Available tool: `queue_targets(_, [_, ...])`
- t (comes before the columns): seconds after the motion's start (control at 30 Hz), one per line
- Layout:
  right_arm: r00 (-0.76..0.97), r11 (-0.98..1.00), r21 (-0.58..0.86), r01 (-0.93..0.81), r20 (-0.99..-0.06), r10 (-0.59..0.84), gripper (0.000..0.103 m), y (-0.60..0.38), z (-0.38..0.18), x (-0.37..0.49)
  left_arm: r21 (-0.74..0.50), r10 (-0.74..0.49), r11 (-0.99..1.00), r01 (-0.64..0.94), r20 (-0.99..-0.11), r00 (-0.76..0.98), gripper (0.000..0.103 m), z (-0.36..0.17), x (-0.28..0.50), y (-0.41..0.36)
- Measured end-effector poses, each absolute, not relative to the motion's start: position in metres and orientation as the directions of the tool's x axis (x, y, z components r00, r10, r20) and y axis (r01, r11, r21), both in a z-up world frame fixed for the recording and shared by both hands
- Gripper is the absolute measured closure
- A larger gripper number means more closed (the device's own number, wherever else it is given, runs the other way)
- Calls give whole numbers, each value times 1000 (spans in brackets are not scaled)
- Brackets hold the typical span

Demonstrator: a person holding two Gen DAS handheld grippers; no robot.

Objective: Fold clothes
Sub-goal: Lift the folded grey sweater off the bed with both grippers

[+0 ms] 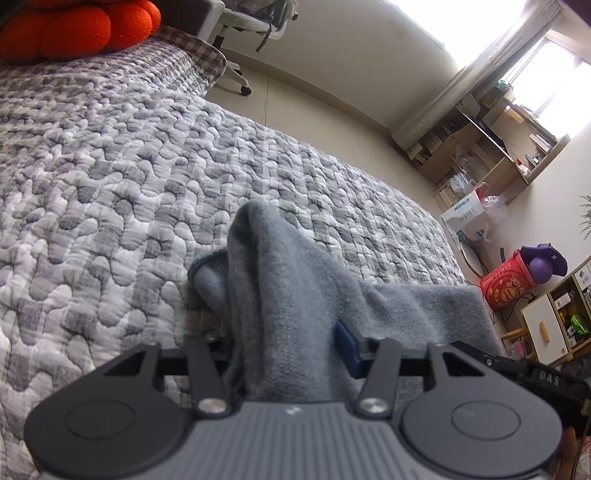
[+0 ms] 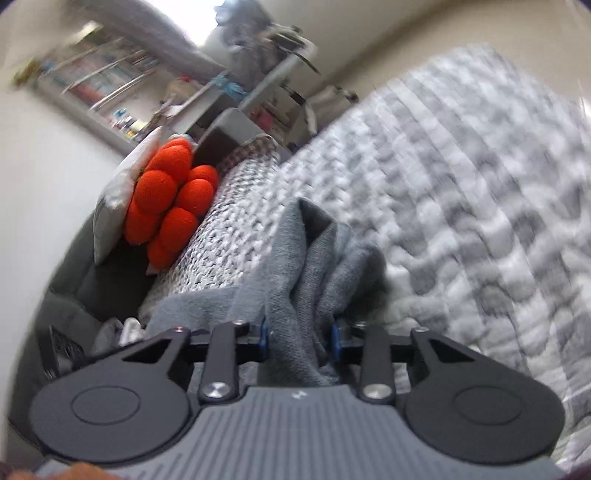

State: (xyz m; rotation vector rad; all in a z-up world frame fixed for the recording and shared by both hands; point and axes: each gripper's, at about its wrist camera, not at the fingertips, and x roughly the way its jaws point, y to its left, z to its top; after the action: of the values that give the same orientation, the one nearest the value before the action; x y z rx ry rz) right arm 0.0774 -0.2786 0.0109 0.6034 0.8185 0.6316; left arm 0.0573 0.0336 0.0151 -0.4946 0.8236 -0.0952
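garment: grey knit garment (image 1: pixel 280 302) bunched and held up off the bed quilt (image 1: pixel 110 166), one thick fold in each tool; in the right view the same grey cloth (image 2: pixel 303 280) rises in several loose pleats above the quilt (image 2: pixel 461 184)
left gripper: left gripper (image 1: pixel 288 347) clamped on a thick wad of the cloth; blue pad visible on one side, the other finger hidden under fabric
right gripper: right gripper (image 2: pixel 300 338) pinched on the cloth, blue pads on both sides pressing a narrow bundle
progress: garment is lifted and gathered, not lying flat or in a neat folded stack; no finished fold visible. fits either carrying it to lay out or mid-fold bringing edges together, cannot tell which
left to do: judging from this, cloth still needs to end up flat and squared into a folded shape on the bed
motion: right view heavily blurred, so detail there is poor
surroundings: orange bumpy cushion (image 1: pixel 74 29) at the head of the bed, also seen in right view (image 2: pixel 170 206); white wheeled chair (image 1: pixel 236 44) on the floor; shelving (image 1: pixel 480 147) under the window; red bag (image 1: pixel 509 284) by the wall
obstacles: nothing lies on the open quilt ahead of the left tool; cushion sits well apart from the cloth
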Motion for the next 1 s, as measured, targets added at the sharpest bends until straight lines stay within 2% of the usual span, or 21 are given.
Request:
queue_targets(0.07, [548,673,676,-300,-456,702,72,-275,19,72,-449,-257,887,-105,-670,697,71,23,55,32])
queue_targets(0.17, [570,680,662,-315,-440,693,72,-275,25,68,-449,-263,890,-77,-645,717,73,32,50,32])
queue_targets(0.53, [594,673,640,-370,-394,702,73,-266,42,62,-422,-269,907,12,-555,787,74,69,35,39])
queue_targets(1.0, [529,616,645,-452,-362,767,73,-214,62,58,-320,-154,947,-31,-535,831,74,101,-14,86])
